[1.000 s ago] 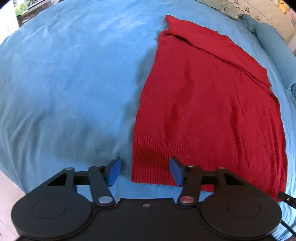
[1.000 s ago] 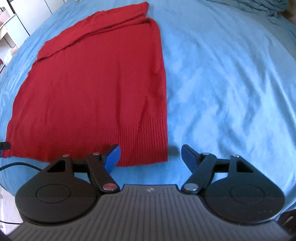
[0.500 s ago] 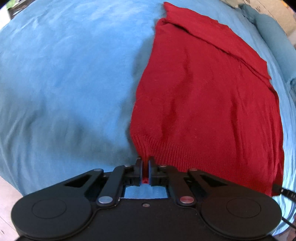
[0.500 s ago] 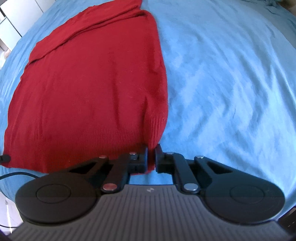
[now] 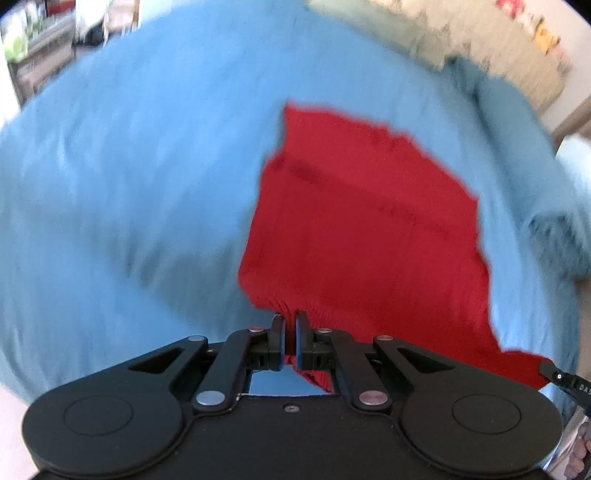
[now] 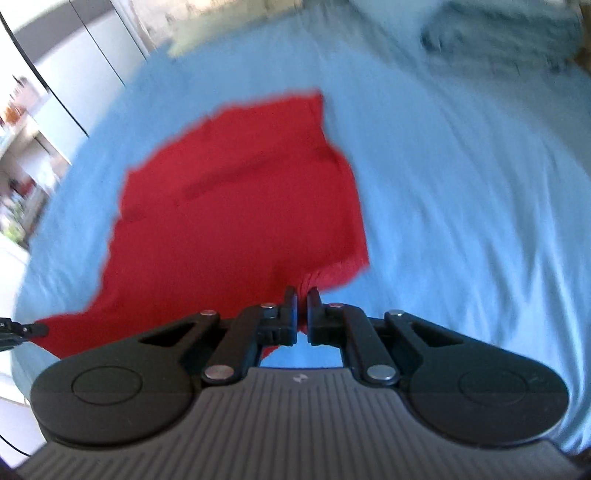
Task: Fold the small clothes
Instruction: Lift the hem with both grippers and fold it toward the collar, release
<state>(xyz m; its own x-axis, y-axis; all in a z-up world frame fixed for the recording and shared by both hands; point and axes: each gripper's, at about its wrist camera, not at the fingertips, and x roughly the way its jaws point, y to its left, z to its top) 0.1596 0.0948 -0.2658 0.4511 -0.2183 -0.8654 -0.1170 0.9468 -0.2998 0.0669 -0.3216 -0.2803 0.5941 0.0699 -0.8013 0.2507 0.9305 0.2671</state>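
A blue bedsheet (image 5: pixel 129 184) fills both wrist views, with a rumpled blue blanket (image 6: pixel 509 33) bunched at its far edge in the right view and pale patterned bedding (image 5: pixel 480 44) beyond it in the left view; everything is smeared by motion blur. On the sheet lies the red knit sweater (image 5: pixel 362 229), its long axis running straight away from both tools: the ribbed hem is at the near end and the folded-in upper part at the far end. That is the relation the coming fold seems to turn on, since carrying the hem forward along this axis would lay it over the far half. The left gripper (image 5: pixel 290 341) has its two fingers pressed together on the hem's left corner, red knit showing in the narrow slit between them, and the right gripper (image 6: pixel 302 317) is likewise clamped on the hem's right corner. Neither hand looks nearer to the far end than the other; each holds its own corner. The near edge of the sweater rises off the sheet toward the pinch points and sags between them, while its far part lies flat. Soft creases cross the fabric, and the ribbing is faintly visible just ahead of each pinch.
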